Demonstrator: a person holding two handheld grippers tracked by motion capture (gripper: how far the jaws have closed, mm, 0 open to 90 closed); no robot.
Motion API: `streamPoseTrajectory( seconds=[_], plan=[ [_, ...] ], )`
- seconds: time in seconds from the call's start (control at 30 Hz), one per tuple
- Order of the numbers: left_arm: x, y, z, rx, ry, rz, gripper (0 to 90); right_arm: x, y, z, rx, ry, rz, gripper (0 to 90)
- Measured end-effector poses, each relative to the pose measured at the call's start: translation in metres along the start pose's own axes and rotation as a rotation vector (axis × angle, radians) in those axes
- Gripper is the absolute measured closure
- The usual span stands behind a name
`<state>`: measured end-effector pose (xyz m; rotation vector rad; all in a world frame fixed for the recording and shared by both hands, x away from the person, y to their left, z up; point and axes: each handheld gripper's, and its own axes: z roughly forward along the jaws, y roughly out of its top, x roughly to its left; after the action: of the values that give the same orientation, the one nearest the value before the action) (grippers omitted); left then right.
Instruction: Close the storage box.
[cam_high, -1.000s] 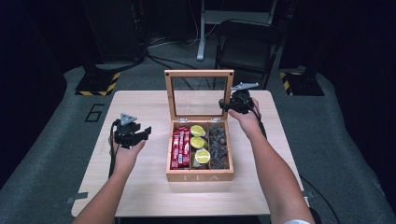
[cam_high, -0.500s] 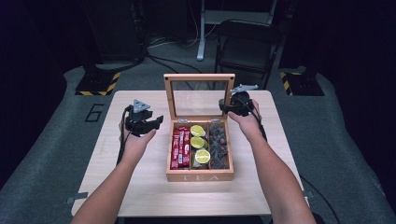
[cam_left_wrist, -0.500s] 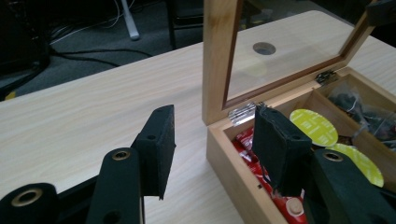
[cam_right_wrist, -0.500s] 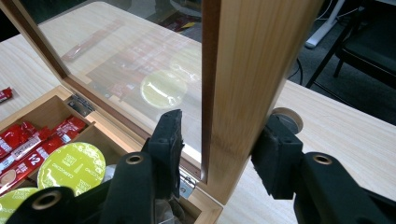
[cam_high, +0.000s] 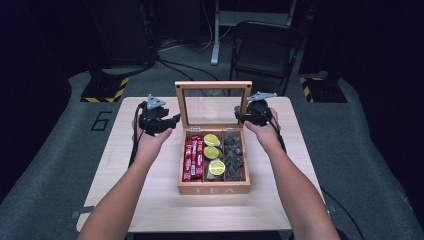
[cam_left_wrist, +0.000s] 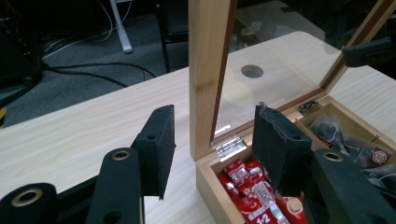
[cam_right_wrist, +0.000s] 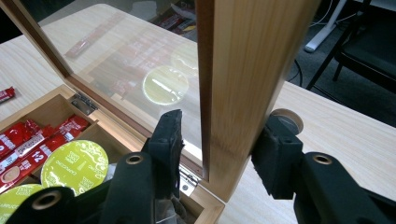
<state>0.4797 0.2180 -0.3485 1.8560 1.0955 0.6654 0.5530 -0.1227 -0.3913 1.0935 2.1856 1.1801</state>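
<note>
- The tea box sat at the middle of the table, its glass lid standing upright toward the far edge.
- The right tongs straddled the lid's right frame post, one jaw on the glass side and one behind; the far pad looked pressed to the wood, the near one just short of it, so I could not tell whether the grip was made.
- The left tongs stood released, jaws wide on either side of the lid's left post and touching neither face.
- The step in hand looked like taking the lid by both sides to swing it down; the next move called for both tongs to clench on the frame together and lower it evenly on its hinges.
- The high view showed red sachets, green-topped capsules and dark tea bags in three compartments.
- The left gripper view showed a round hole in the table behind the glass.
</note>
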Motion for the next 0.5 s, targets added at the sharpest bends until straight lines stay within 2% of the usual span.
streamPoseTrajectory(
  seconds=[0.27,0.5],
  plan=[
    [-0.005,0.018,0.001,-0.038,0.003,-0.009,49.2,0.001,-0.003,-0.003,-0.004,0.008,0.003,54.9],
    [-0.006,0.028,0.0,-0.042,0.014,-0.006,50.3,0.001,-0.005,-0.005,-0.021,0.017,0.001,54.9]
  ],
)
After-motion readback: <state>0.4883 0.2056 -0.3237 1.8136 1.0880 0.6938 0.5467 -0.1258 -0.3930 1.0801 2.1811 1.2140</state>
